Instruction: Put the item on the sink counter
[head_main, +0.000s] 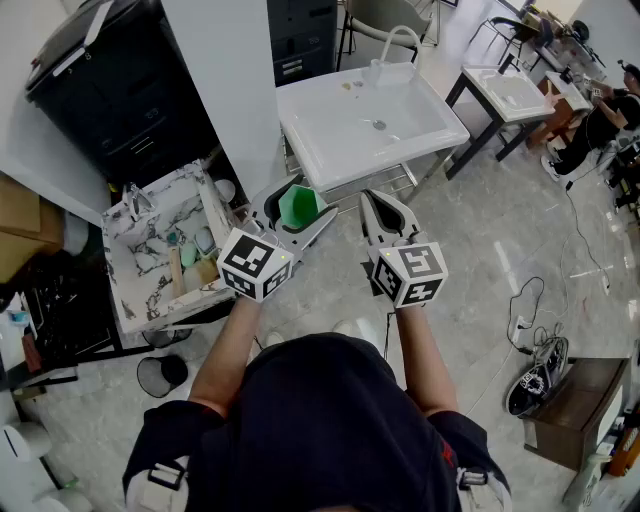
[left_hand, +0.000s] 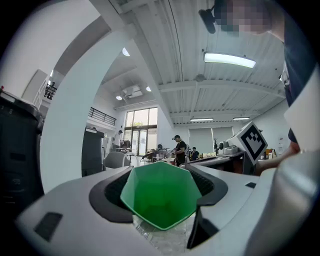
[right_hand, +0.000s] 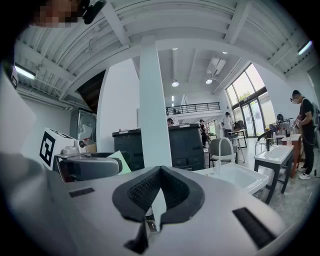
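A green faceted cup (head_main: 297, 208) sits between the jaws of my left gripper (head_main: 300, 207), which is shut on it and held level in the air. In the left gripper view the cup (left_hand: 160, 195) fills the gap between the two dark pads (left_hand: 107, 195), its mouth facing away. My right gripper (head_main: 377, 208) hangs beside it, shut and empty, and its tips meet in the right gripper view (right_hand: 160, 172). The white sink (head_main: 330, 130) with its faucet (head_main: 395, 40) stands just beyond both grippers. From the right gripper the sink (right_hand: 235, 177) shows at the right.
A marble-patterned open box (head_main: 130, 300) with several small things stands at the left. A black cabinet (head_main: 110, 90) and a white pillar (head_main: 225, 80) rise behind it. A second sink (head_main: 510, 90) and seated people are at the far right. Cables and shoes (head_main: 535, 375) lie on the floor.
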